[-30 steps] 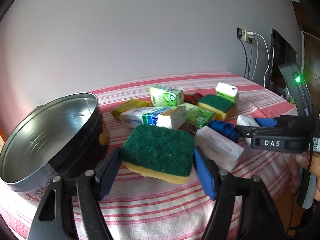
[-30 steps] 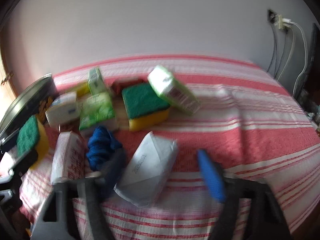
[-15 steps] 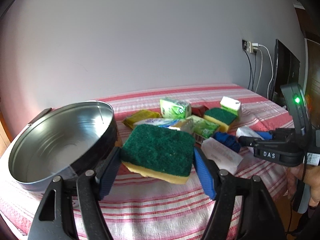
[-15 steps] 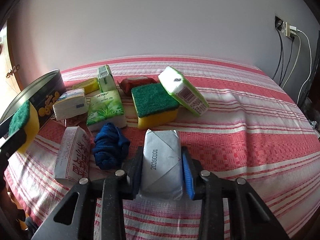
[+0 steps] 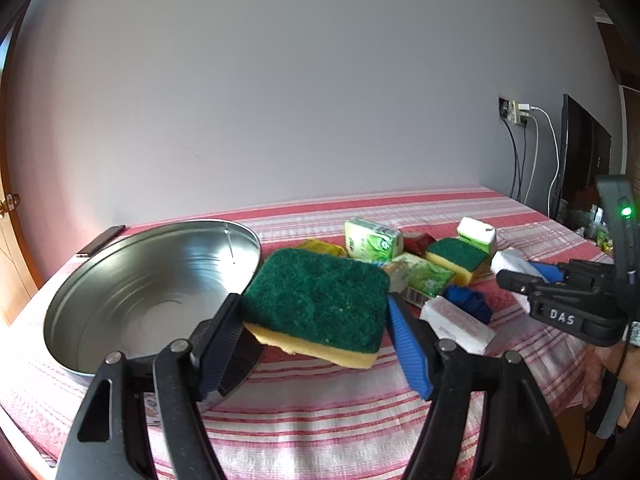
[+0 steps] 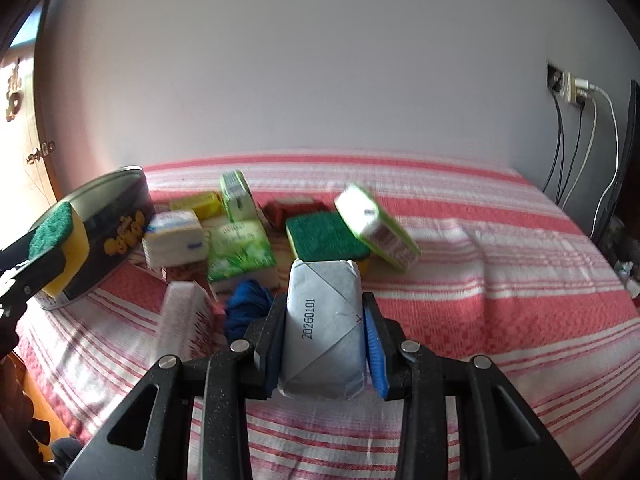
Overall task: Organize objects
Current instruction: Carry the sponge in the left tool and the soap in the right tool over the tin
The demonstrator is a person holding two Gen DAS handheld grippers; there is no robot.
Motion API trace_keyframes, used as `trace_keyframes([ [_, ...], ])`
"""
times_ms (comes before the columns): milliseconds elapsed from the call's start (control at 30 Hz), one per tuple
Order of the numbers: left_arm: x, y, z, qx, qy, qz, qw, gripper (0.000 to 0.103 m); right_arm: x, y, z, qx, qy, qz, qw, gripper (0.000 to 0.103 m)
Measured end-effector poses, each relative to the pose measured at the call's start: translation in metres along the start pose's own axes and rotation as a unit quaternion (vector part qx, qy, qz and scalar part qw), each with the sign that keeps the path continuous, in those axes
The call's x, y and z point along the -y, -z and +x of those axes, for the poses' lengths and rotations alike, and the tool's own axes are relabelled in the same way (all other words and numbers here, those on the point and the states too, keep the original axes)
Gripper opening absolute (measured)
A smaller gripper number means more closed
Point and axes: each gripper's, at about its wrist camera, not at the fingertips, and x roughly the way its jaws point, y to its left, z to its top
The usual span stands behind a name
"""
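The left tool pinched a green-and-yellow scouring sponge between its black and blue pads, holding it clear of the red-and-white striped cloth that covered the counter. Just to the left of that sponge sat a round metal tin, open and bare inside; from the right wrist view its dark outer wall carried yellow lettering.

The right tool was clamped on a white paper-wrapped bar stamped with a date code. Its jaws had just been closing, and the bar sat squeezed between both pads, lifted off the cloth.

The remaining things lay clustered on the cloth between the tin and the right tool. A second green-and-yellow sponge lay flat, with a green-edged white tissue pack leaning tilted on its right side. A green tissue pack printed with leaves lay flat beside a white pack with blue print. Behind them a small green pack stood upright, next to a yellow packet and a red wrapper. A crumpled blue cloth lay just left of the right tool, and a white pack with red print lay beside that, blurred.

On the wall at the right, a socket held plugs with cables hanging down.
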Motion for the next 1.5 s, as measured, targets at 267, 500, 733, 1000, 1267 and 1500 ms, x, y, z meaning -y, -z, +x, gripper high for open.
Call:
trace_keyframes([
  [267,-0.014,-0.004,-0.008,0.013,-0.019,-0.012,0.9997,0.072,-0.018,-0.014,-0.021,0.054,-0.034,-0.012,0.998,0.037],
  [500,-0.03,-0.005,-0.012,0.018,-0.038,-0.025,0.9988,0.072,-0.041,-0.025,-0.023,0.066,-0.054,-0.034,0.996,0.037],
  [733,-0.047,-0.006,-0.015,0.02,-0.055,-0.038,0.9976,0.072,-0.061,-0.034,-0.02,0.067,-0.075,-0.05,0.994,0.037],
  [1000,-0.069,-0.007,-0.016,0.015,-0.078,-0.052,0.9955,0.072,-0.09,-0.049,-0.015,0.067,-0.106,-0.073,0.989,0.037],
  [1267,-0.099,-0.009,-0.016,0.01,-0.112,-0.059,0.9919,0.072,-0.123,-0.074,-0.004,0.063,-0.147,-0.1,0.982,0.037],
  [1500,-0.129,-0.011,-0.008,-0.006,-0.144,-0.058,0.9878,0.072,-0.159,-0.095,0.02,0.049,-0.179,-0.119,0.975,0.038],
])
